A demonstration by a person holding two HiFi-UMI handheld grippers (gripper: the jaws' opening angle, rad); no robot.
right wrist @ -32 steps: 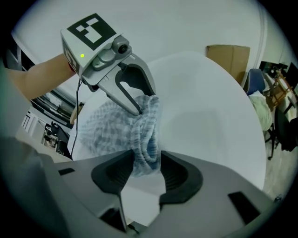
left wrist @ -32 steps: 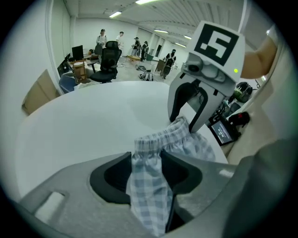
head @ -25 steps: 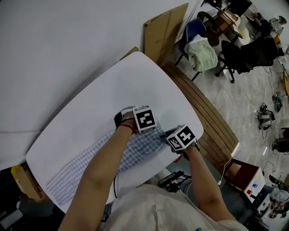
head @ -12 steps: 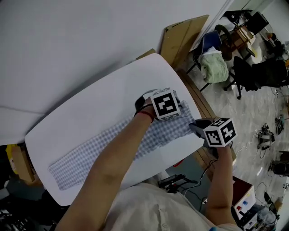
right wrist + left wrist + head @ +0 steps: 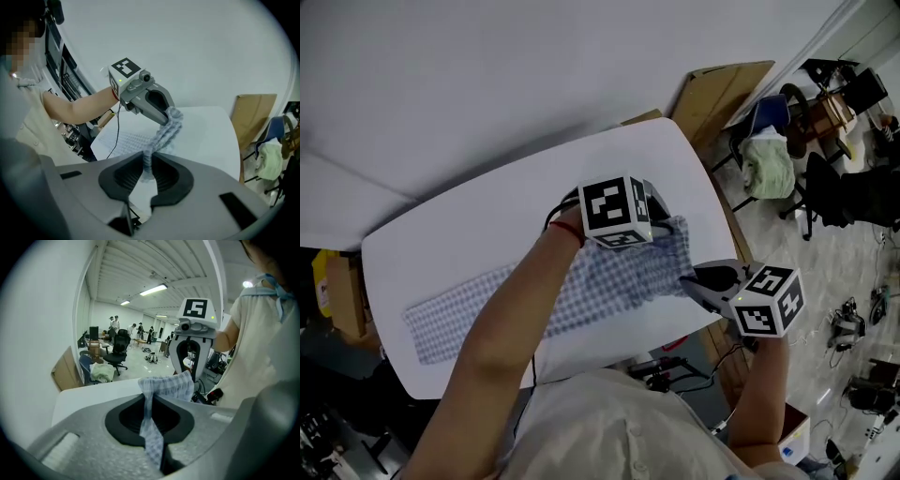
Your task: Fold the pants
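White tabletop (image 5: 487, 225) | checked pants (image 5: 609, 286) | left gripper (image 5: 150, 398), right gripper (image 5: 146, 162): jaws each pinch 3 o'clock end, held up for folding over

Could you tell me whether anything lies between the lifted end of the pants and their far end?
Nothing visible does: the left gripper and right gripper are shut on the pants at the raised end, and only their own cloth covers the table toward the far end.
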